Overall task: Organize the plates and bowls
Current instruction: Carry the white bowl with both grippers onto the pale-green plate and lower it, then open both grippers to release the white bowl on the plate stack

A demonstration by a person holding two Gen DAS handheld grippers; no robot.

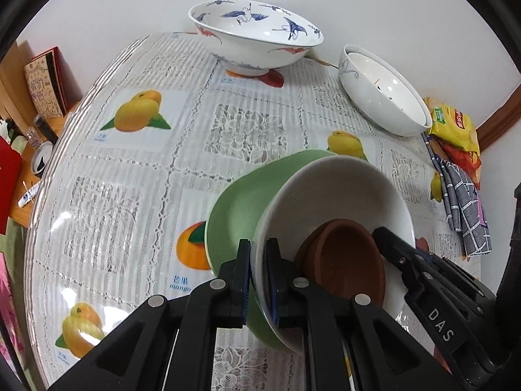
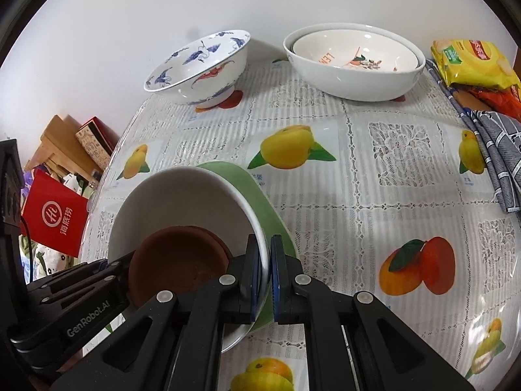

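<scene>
Two grippers have hold of one stack, each on an opposite rim. Through your left wrist camera, your left gripper [image 1: 259, 277] is closed tight on the near edge of the green plate [image 1: 234, 215] and the white bowl [image 1: 329, 189] nested on it, one finger outside and one inside. A brown dish [image 1: 345, 257] sits in the white bowl. Your right gripper [image 1: 420, 273] reaches in from the right. At the back of the table [image 1: 136, 169] stand a crane-patterned bowl [image 1: 257, 36] and, well apart to its right, a pair of nested white bowls [image 1: 384, 97].

Through your right wrist camera, your right gripper [image 2: 265, 277] is clamped on the same plate [image 2: 260, 202] and bowl [image 2: 182, 195], with the brown dish [image 2: 179, 260] inside and your left gripper [image 2: 107, 270] entering from the left. The stack is tilted, near the table's front.
</scene>
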